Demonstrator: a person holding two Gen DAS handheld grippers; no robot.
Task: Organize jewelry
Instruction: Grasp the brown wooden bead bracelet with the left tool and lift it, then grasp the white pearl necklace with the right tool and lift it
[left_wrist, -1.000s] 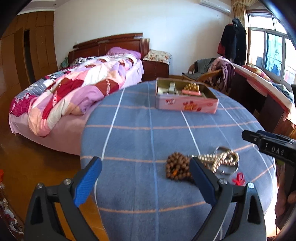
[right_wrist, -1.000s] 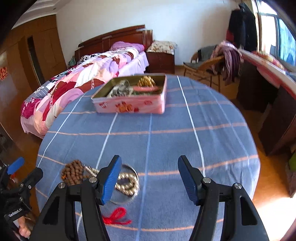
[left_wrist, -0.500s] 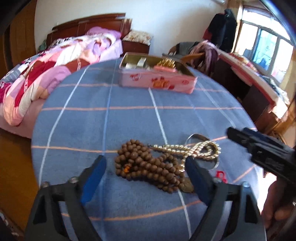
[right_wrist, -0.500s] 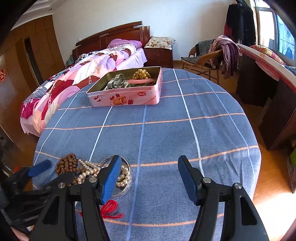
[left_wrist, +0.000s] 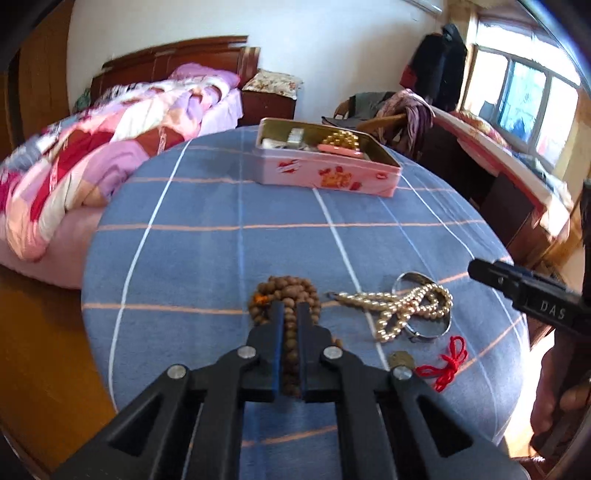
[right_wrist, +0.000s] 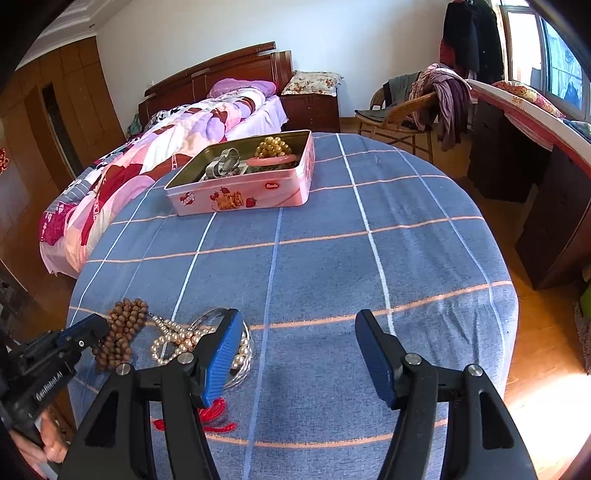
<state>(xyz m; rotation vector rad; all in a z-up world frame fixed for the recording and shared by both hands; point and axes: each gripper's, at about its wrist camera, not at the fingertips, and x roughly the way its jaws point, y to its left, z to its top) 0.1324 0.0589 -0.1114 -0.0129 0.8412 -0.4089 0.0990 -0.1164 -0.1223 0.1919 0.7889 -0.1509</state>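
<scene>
1. My left gripper (left_wrist: 290, 314) is pinched on the wooden bead strand (left_wrist: 284, 295), its fingers pressed in from either side with the beads bunched between them.
2. The strand lies on the blue checked tablecloth (left_wrist: 221, 258), at the near edge, well apart from the pink tin (left_wrist: 325, 177) across the table.
3. The tin sits ahead of the left gripper and slightly to its right; its long axis runs crosswise to my line of travel. I judge a lift and a forward carry is what's called for.
4. My right gripper (right_wrist: 299, 354) is spread wide, holding nothing, hovering just beside the pearl necklace (right_wrist: 177, 339) and silver bangle (left_wrist: 424, 314).
5. The left gripper owns the beads; the right is nearer the pearls.
</scene>
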